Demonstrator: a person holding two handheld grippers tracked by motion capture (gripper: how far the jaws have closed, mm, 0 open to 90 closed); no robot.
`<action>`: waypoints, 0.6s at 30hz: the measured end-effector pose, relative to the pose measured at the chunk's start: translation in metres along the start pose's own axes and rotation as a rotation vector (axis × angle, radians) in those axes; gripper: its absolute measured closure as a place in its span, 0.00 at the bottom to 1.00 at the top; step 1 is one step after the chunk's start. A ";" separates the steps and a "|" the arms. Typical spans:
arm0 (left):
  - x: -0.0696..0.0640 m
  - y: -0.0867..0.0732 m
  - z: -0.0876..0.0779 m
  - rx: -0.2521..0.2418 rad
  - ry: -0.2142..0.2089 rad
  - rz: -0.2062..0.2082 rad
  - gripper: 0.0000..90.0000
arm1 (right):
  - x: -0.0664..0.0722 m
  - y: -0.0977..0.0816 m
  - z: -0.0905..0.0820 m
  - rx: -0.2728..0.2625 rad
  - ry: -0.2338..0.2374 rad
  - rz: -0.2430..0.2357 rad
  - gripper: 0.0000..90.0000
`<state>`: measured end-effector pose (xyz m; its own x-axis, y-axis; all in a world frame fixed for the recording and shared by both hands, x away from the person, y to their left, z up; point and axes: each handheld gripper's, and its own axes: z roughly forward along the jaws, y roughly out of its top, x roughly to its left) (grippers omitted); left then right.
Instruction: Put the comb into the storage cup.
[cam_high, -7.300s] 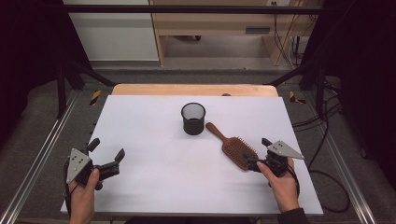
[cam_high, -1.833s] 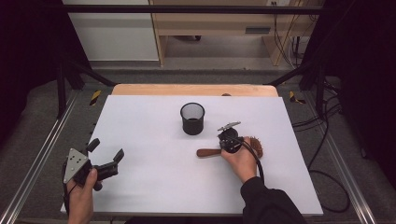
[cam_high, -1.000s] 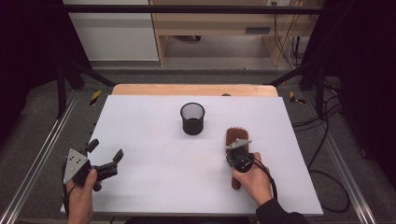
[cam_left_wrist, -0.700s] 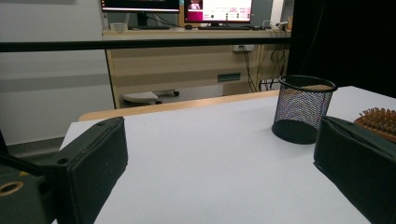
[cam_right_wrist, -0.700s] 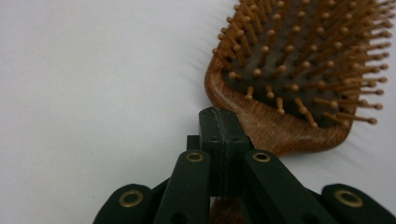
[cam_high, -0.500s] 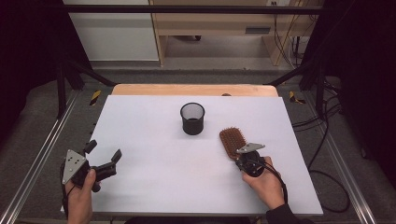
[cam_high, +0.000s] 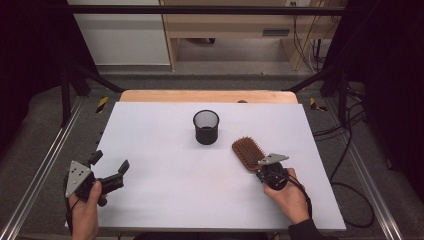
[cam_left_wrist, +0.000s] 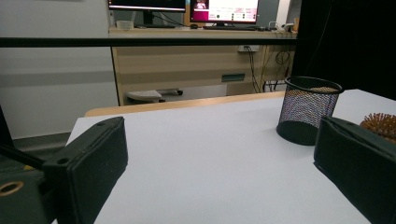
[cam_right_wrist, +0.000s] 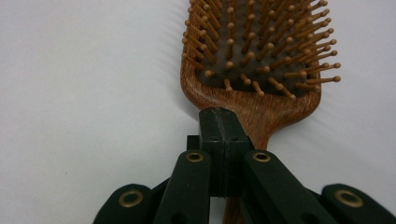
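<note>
A wooden hairbrush (cam_high: 248, 151) lies on the white table (cam_high: 165, 150), bristles up, head pointing away from me and to the left, just right of a black mesh cup (cam_high: 206, 126). My right gripper (cam_high: 260, 170) is shut on the brush's handle at its near end. In the right gripper view the jaws (cam_right_wrist: 222, 126) are pressed together over the handle, just below the bristled head (cam_right_wrist: 254, 56). My left gripper (cam_high: 110, 161) rests at the front left of the table, open, with nothing between its jaws (cam_left_wrist: 219, 158). The mesh cup (cam_left_wrist: 308, 109) stands beyond them to the right.
A wooden strip (cam_high: 207, 96) runs along the table's far edge. Metal rails (cam_high: 45, 165) flank the table on the left and right. Cables (cam_high: 350, 150) lie on the floor to the right. A desk with monitors (cam_left_wrist: 224, 9) stands beyond the table.
My right gripper has picked up the brush by its handle, swung it round and carried it right and toward me. The left gripper has stayed where it was.
</note>
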<state>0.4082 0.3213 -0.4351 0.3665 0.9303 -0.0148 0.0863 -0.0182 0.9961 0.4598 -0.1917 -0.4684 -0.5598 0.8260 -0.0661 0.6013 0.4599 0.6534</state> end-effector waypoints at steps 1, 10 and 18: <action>0.000 0.000 0.000 0.000 0.000 0.001 0.04 | 0.000 0.000 0.000 0.001 -0.001 0.000 1.00; 0.001 0.002 -0.002 -0.005 -0.001 0.013 0.04 | -0.008 -0.005 -0.004 -0.005 -0.008 0.004 1.00; 0.002 0.002 -0.002 -0.003 -0.005 0.015 0.04 | -0.008 -0.006 -0.013 -0.036 0.014 0.007 1.00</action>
<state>0.4074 0.3233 -0.4333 0.3724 0.9281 0.0002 0.0778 -0.0314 0.9965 0.4529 -0.2055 -0.4621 -0.5635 0.8246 -0.0510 0.5849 0.4417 0.6803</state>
